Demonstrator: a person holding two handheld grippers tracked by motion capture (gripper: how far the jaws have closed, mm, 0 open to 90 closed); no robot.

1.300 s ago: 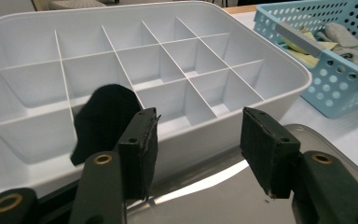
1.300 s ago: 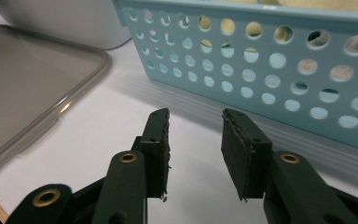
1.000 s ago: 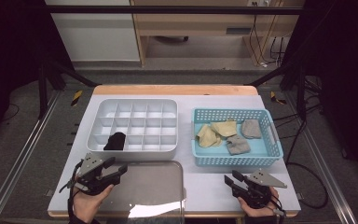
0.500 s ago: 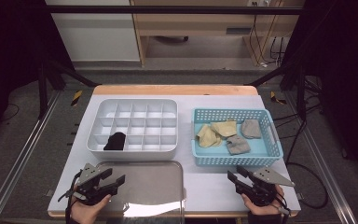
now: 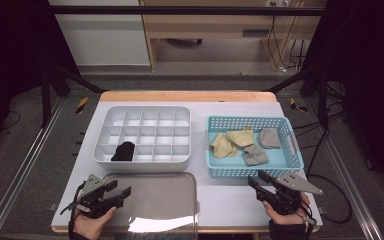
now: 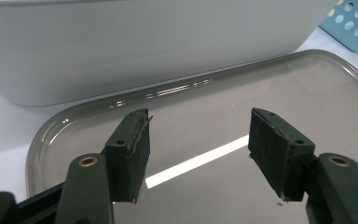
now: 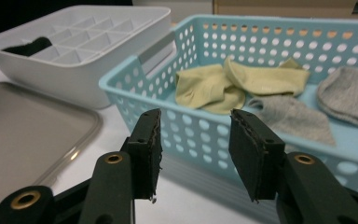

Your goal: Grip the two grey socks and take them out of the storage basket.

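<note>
Left hand-held gripper lowered over lid, released | right hand-held gripper raised, released, facing basket

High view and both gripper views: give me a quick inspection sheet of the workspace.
Surface: white table, bare at the front middle.
Job's things: blue basket holds two yellow socks and two grey socks; white divided box holds one black sock; grey lid lies flat before it.
Clutter: nothing seen.
Grippers: left gripper open over the lid; right gripper open, empty, facing the basket.
Cables: one trails off each gripper.
Surroundings: dark frame, grey floor, wooden furniture behind.
</note>
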